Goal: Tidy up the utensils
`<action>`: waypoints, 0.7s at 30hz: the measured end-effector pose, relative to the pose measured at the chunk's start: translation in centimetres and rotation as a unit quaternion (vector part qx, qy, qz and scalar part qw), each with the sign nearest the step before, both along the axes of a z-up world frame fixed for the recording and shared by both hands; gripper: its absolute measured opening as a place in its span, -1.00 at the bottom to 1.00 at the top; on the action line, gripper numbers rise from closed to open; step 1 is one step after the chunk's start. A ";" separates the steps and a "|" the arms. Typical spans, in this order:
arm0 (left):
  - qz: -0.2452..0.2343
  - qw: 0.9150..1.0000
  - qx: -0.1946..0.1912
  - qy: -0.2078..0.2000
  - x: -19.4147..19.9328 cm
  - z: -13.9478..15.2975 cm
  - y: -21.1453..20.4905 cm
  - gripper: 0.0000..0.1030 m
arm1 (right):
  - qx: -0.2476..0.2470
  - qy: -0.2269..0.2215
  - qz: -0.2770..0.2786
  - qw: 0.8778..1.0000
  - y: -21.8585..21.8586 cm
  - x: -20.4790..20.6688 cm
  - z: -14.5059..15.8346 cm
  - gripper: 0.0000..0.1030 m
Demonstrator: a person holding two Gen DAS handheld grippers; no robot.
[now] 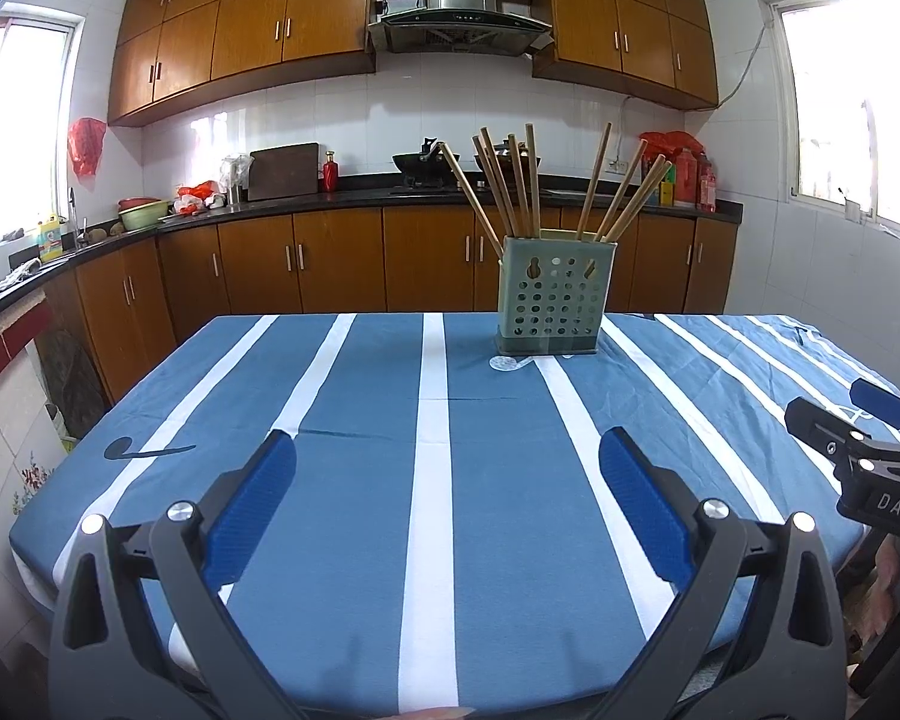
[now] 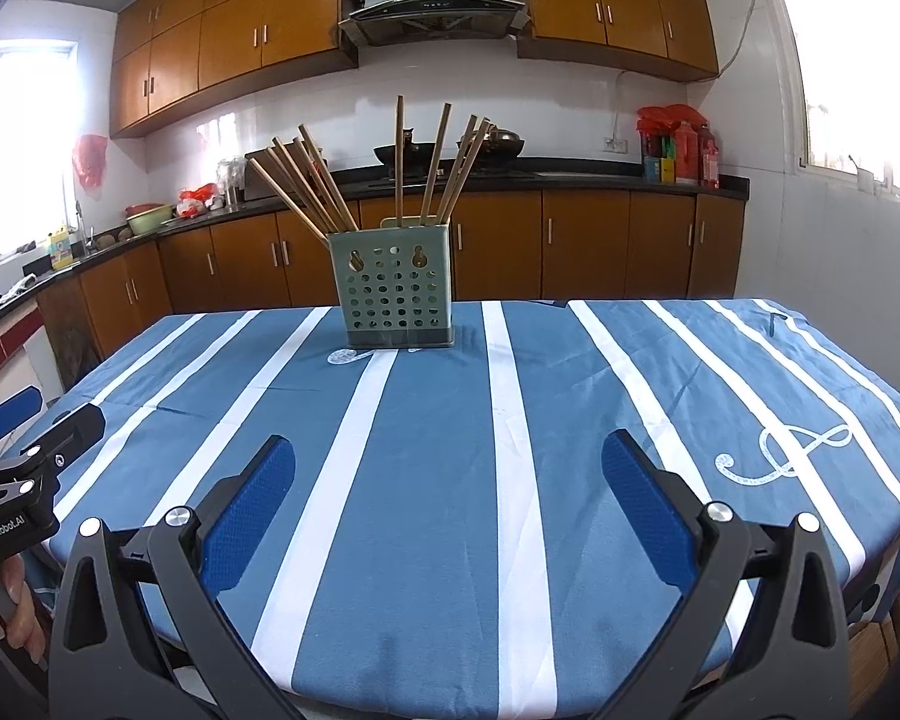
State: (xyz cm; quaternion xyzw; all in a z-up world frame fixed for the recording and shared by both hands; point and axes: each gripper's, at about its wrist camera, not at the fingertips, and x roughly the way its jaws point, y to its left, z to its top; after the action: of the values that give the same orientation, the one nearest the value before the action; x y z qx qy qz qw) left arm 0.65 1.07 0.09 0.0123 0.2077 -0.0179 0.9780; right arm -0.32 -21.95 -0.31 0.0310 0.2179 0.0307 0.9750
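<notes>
Toward the far edge of the tabletop [image 1: 342, 396], which is covered by a blue cloth with white stripes, stands a pale green perforated plastic utensil holder [image 1: 555, 294], upright on the cloth. Roughly ten light wooden chopsticks [image 1: 513, 186] stick out of its top, fanned in two bunches: one leaning left, the other leaning right.

From the left wrist view, the left hand-held gripper [image 1: 447, 456] hovers over the near part of the cloth with its blue-padded fingers [image 1: 258, 492] spread wide apart and nothing between them. The holder sits well ahead of it and a little to its right. At the right edge of that view the right hand-held gripper [image 1: 858, 420] appears side-on, also over the near part of the cloth.

From the right wrist view, the right hand-held gripper's own fingers likewise stand wide apart and empty, above the near stripes. The holder lies well ahead and slightly to its left. At the lower left a person's fingertips [image 2: 21, 612] wrap the black handle of the left tool.

Behind the tabletop runs a dark kitchen counter [image 2: 570, 177] with brown wooden cabinets [image 2: 582, 240] below.
</notes>
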 end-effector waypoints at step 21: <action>-0.002 1.000 0.000 0.001 -0.1 -0.1 -0.1 0.92 | 0.003 0.002 0.000 1.000 0.0 0.1 0.0 0.97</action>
State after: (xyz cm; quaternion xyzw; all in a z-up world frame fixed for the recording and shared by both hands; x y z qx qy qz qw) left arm 0.52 0.94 0.00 0.0131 0.2084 -0.0196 0.9778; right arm -0.25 -21.94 -0.32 0.0340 0.2196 0.0310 0.9745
